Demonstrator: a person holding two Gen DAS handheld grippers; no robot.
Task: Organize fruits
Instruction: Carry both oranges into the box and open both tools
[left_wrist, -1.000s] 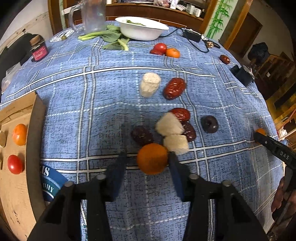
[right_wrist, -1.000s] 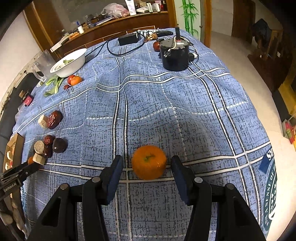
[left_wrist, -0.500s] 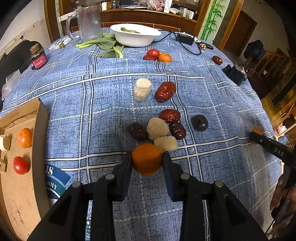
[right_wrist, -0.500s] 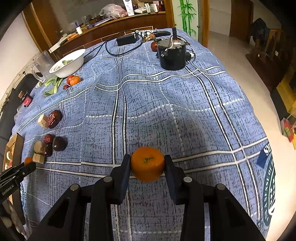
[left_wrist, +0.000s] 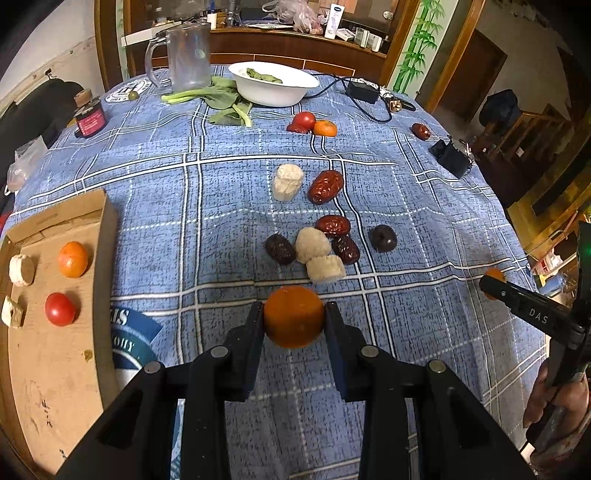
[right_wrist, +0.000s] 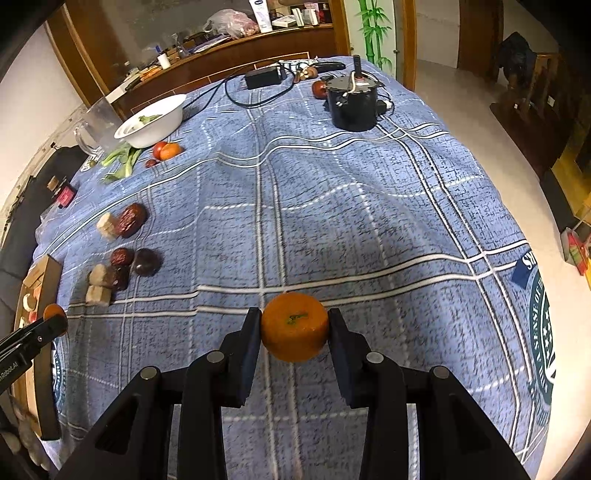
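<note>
My left gripper (left_wrist: 293, 317) is shut on an orange tangerine (left_wrist: 293, 316) and holds it above the blue checked tablecloth. My right gripper (right_wrist: 294, 326) is shut on another tangerine (right_wrist: 294, 326), lifted over the cloth. A cardboard tray (left_wrist: 51, 354) at the left holds a tangerine (left_wrist: 72, 259), a tomato (left_wrist: 60, 309) and pale chunks. Red and dark dates (left_wrist: 326, 186) and pale chunks (left_wrist: 287, 181) lie in a loose group in the middle. A tomato (left_wrist: 304, 120) and a tangerine (left_wrist: 325, 128) lie farther back.
A white bowl (left_wrist: 273, 83) with greens, a clear jug (left_wrist: 188, 55), leafy stalks (left_wrist: 221, 105) and a small red jar (left_wrist: 90, 120) stand at the back. A black pot (right_wrist: 352, 105) with cables sits at the far right. The table edge drops off on the right.
Both grippers closed on their tangerines and lifted them slightly off the cloth; both views have risen a little.
</note>
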